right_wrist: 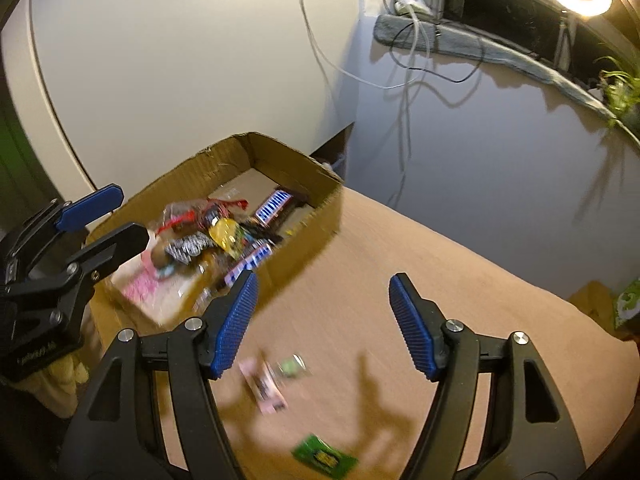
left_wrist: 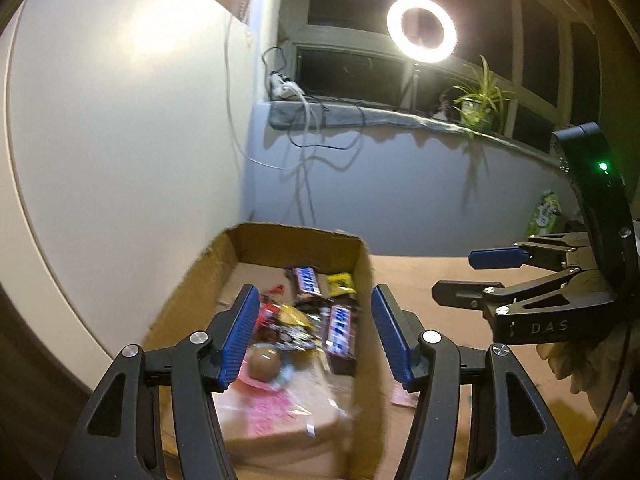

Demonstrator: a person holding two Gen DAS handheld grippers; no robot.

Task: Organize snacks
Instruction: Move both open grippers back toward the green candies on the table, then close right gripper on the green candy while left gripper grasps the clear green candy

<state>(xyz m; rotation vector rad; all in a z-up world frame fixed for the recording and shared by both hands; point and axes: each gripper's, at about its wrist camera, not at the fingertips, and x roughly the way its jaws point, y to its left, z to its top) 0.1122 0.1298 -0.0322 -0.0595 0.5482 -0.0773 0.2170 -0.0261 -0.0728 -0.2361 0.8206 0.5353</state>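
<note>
- hovering over the cardboard box (left_wrist: 362, 280), your left gripper (left_wrist: 314, 334) has its blue fingers (left_wrist: 236, 336) spread wide with nothing between them; in the lower centre of the left wrist view the right finger sits just past the box's right wall, the left one over the contents.
- inside the box, in the middle of that view, you have two blue snickers bars (left_wrist: 338, 330), a yellow packet (left_wrist: 340, 284), a round brown chocolate (left_wrist: 264, 364) and a pink wrapper (left_wrist: 266, 412), all heaped toward the near end; the far end of the box floor is bare cardboard.
- your right gripper (right_wrist: 322, 322) is also wide open and holds nothing, sitting in the lower centre of the right wrist view above the brown tabletop (right_wrist: 460, 280).
- still outside the box, at the bottom of that view, lie a pink bar (right_wrist: 264, 388), a small green sweet (right_wrist: 294, 366) just beside it and a green packet (right_wrist: 324, 454) nearer the lower edge, apart from the other two.
- the box's right wall runs diagonally through the centre-left of the right wrist view; to its right the tabletop is open up to the pale wall in the upper right.
- the box's left side stands close to the white wall in the upper left of both views.
- both views are motion-blurred, so wrapper details are hard to read.
</note>
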